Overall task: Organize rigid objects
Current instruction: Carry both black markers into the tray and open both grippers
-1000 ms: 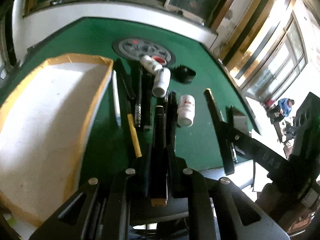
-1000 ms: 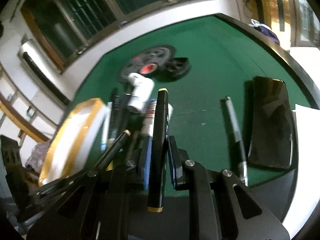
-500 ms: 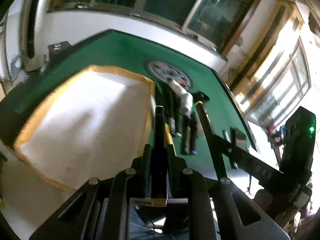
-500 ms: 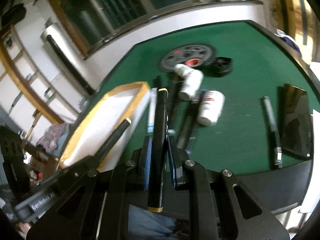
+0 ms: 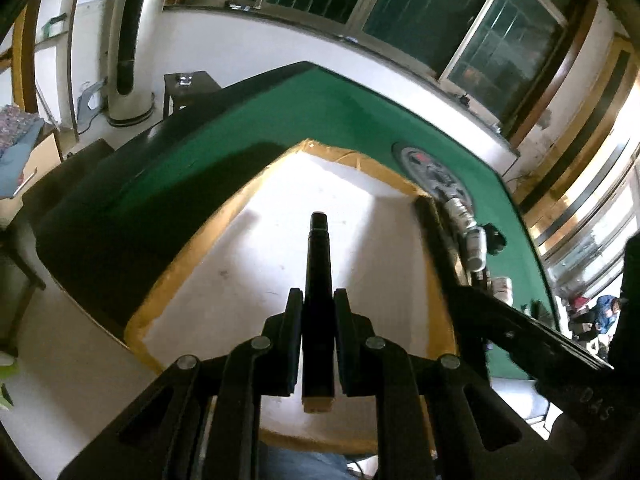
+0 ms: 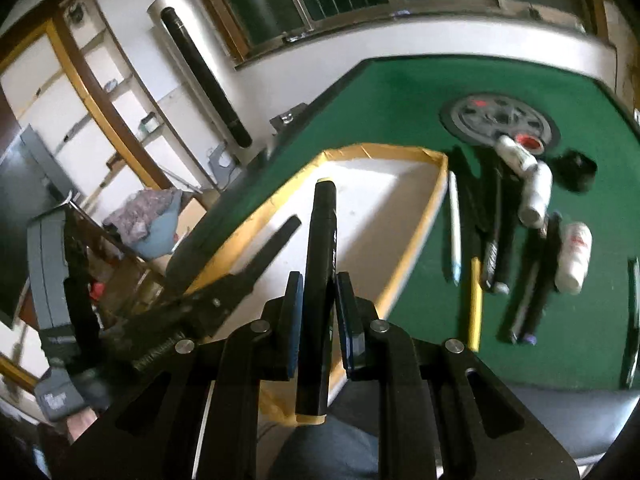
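Swung off the green table since a second ago, now above the white tray; left gripper and right gripper each clamped on a black marker

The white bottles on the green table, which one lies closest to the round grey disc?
The small white bottle overlapping the grey disc's rim beside its red spot; the other two white bottles lie farther off.
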